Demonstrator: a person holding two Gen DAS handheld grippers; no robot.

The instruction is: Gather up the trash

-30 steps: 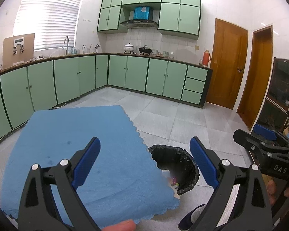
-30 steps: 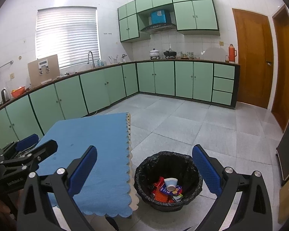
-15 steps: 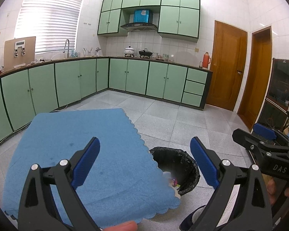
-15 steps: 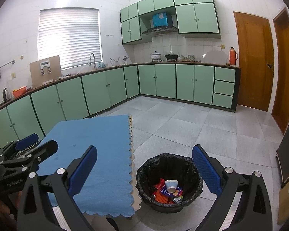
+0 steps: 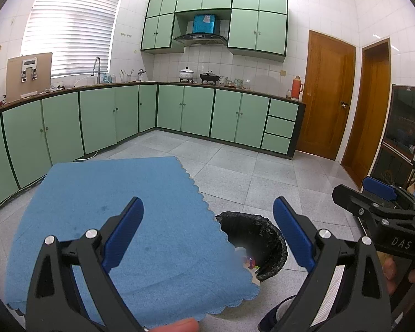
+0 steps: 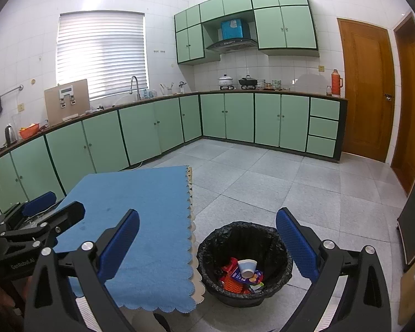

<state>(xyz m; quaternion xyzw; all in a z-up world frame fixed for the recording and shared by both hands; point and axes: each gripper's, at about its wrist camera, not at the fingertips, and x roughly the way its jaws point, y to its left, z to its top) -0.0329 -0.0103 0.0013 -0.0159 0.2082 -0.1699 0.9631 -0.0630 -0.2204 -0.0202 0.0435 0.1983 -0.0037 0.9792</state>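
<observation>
A black-lined trash bin (image 6: 244, 262) stands on the floor by the table's near right corner and holds a white paper cup (image 6: 247, 267) and colourful wrappers (image 6: 231, 276). In the left wrist view the bin (image 5: 253, 238) is partly hidden by the table edge. My left gripper (image 5: 207, 232) is open and holds nothing, hovering over the blue cloth (image 5: 119, 215). My right gripper (image 6: 207, 238) is open and holds nothing, above and before the bin. Each gripper shows at the edge of the other's view.
The table with the blue scalloped cloth (image 6: 141, 221) fills the left foreground. Green base cabinets (image 6: 235, 119) line the left and far walls. Wooden doors (image 6: 366, 91) are at the right. A dark glass cabinet (image 5: 404, 138) stands at far right. Grey tiled floor (image 6: 276, 182) lies between.
Both views have tilted slightly upward, so the table and bin sit a little lower in frame. Both grippers stay open and hold nothing.
</observation>
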